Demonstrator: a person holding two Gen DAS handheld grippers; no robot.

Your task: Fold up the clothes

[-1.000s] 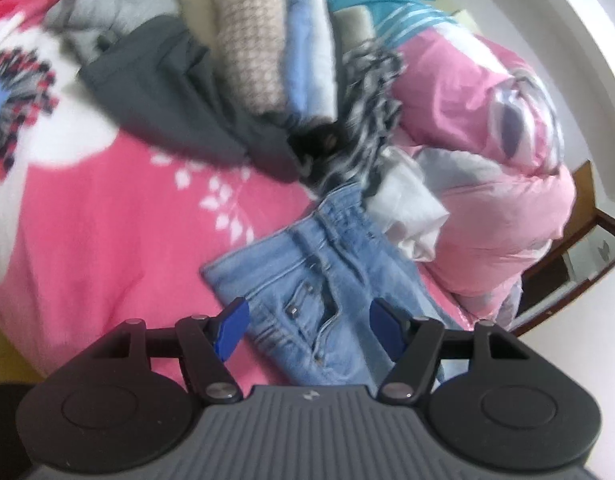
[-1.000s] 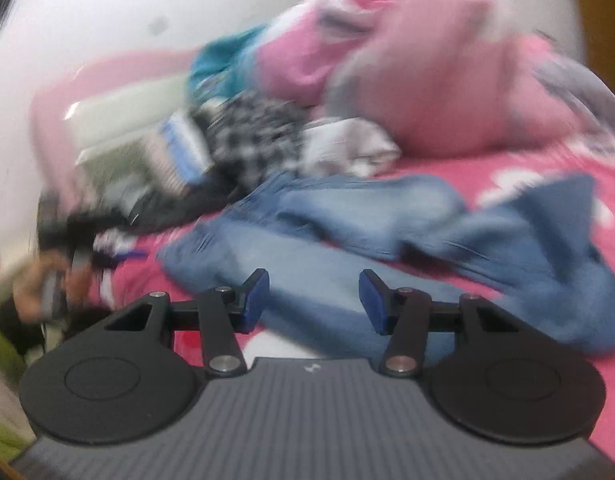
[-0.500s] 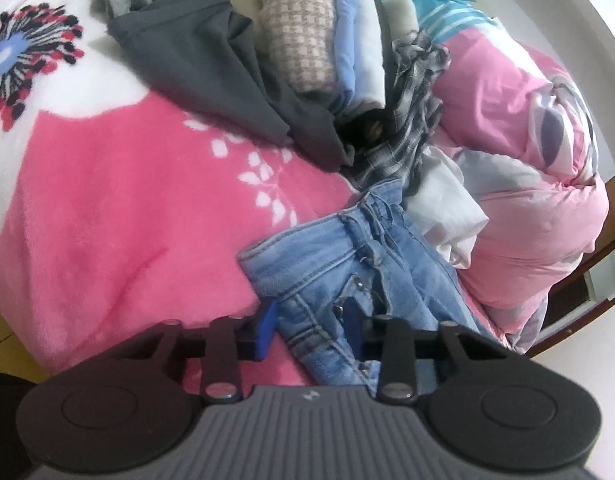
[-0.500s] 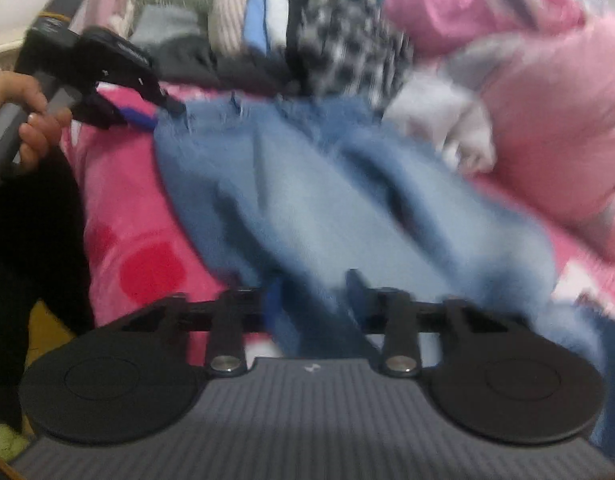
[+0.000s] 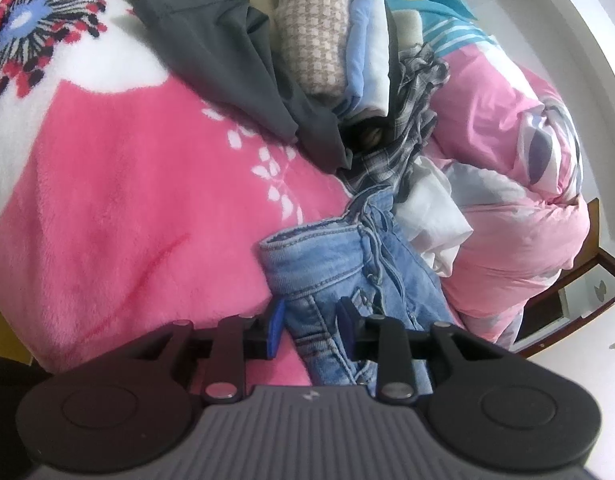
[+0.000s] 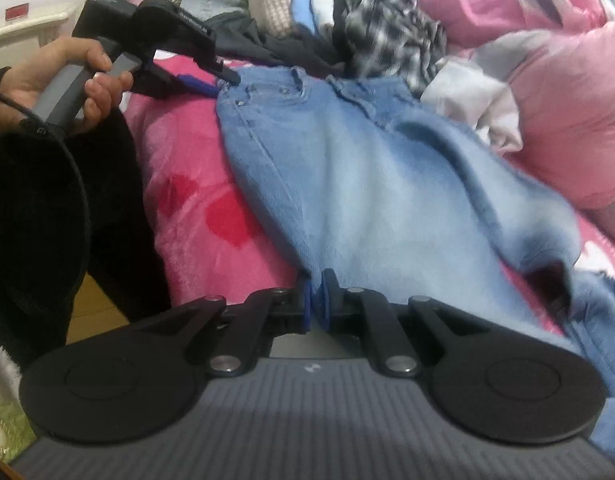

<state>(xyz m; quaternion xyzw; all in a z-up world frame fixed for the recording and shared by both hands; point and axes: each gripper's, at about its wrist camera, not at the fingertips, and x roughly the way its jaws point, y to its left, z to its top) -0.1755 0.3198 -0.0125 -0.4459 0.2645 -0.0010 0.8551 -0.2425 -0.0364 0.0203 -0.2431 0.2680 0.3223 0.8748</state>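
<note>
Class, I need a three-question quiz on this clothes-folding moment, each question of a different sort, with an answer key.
1. True or false: both grippers grip the jeans.
2. Which end does the left gripper grip? A) waistband B) leg hem C) nothing
3. Fill in: the jeans lie on a ____ floral blanket.

Key: 1 true, and the right gripper has just been closing on the denim at the edge nearest its camera. 2 A. 3 pink.
</note>
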